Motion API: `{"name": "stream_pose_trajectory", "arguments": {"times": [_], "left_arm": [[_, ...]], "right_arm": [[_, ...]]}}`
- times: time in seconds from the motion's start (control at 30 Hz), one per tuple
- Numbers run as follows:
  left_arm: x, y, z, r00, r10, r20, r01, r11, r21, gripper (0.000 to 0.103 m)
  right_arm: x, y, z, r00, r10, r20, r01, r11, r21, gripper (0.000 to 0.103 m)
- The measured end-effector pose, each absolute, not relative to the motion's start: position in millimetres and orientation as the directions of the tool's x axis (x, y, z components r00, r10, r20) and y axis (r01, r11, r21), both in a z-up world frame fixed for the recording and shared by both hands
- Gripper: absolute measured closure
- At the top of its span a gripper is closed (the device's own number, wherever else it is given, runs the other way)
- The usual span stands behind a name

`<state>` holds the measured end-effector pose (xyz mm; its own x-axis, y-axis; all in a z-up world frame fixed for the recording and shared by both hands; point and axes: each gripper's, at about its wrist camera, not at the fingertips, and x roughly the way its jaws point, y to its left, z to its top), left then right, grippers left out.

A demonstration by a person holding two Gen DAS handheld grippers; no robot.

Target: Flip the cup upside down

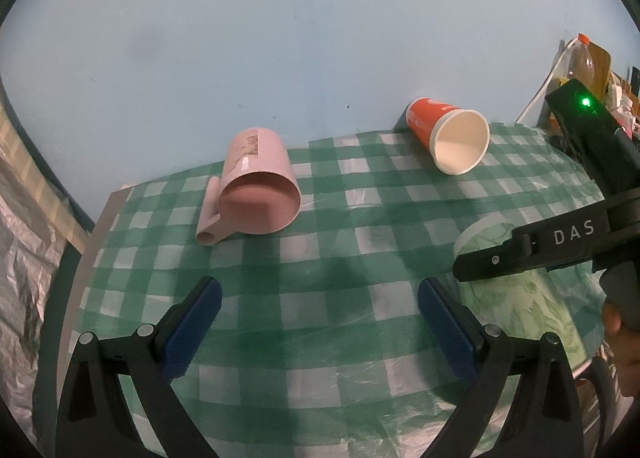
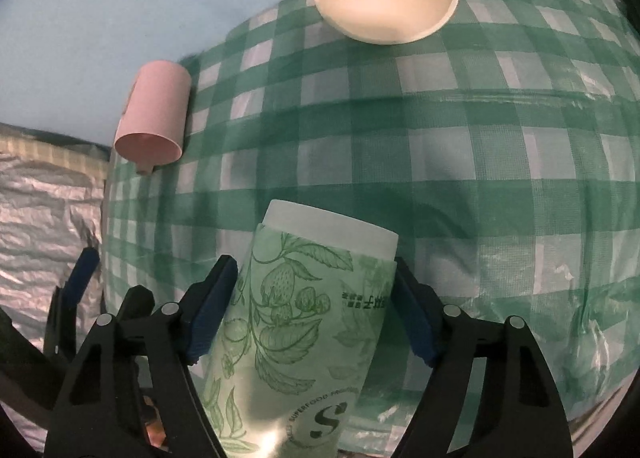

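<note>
A pale green cup with a strawberry-plant print (image 2: 304, 314) sits between the fingers of my right gripper (image 2: 316, 298). Its base end points away from me, tilted over the checked cloth. The blue pads (image 2: 210, 310) press its sides. It also shows in the left wrist view (image 1: 516, 298), at the right, with the right gripper (image 1: 560, 246) across it. My left gripper (image 1: 318, 298) is open and empty above the cloth, left of the green cup.
A pink mug (image 1: 256, 186) lies on its side at the far left of the green-and-white checked table (image 1: 344, 226). An orange paper cup (image 1: 448, 134) lies on its side by the blue wall. A bottle and cables (image 1: 580, 62) stand at the far right.
</note>
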<state>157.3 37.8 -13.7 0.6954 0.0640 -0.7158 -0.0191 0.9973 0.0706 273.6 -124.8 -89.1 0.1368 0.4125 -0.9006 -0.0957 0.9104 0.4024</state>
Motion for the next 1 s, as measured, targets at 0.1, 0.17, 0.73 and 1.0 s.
{"name": "stream_pose_trajectory", "arguments": {"times": [0.1, 0.17, 0.73, 1.0], "left_arm": [[156, 40, -14, 0.695, 0.059, -0.717, -0.024, 0.998, 0.059, 0.003], [155, 43, -16, 0.691, 0.043, -0.721, -0.025, 0.999, 0.035, 0.003], [122, 43, -25, 0.696, -0.119, -0.708, 0.019, 0.989, -0.147, 0.003], [114, 41, -37, 0.691, -0.123, -0.712, 0.030, 0.989, -0.142, 0.003]], "right_arm": [[274, -123, -86, 0.140, 0.440, -0.887, -0.120, 0.897, 0.426, 0.034], [271, -123, -80, 0.163, 0.445, -0.881, -0.140, 0.894, 0.425, 0.034], [193, -103, 16, 0.634, 0.366, -0.681, -0.432, 0.898, 0.080, 0.035], [192, -84, 41, 0.741, 0.309, -0.596, -0.419, 0.907, -0.049, 0.035]]}}
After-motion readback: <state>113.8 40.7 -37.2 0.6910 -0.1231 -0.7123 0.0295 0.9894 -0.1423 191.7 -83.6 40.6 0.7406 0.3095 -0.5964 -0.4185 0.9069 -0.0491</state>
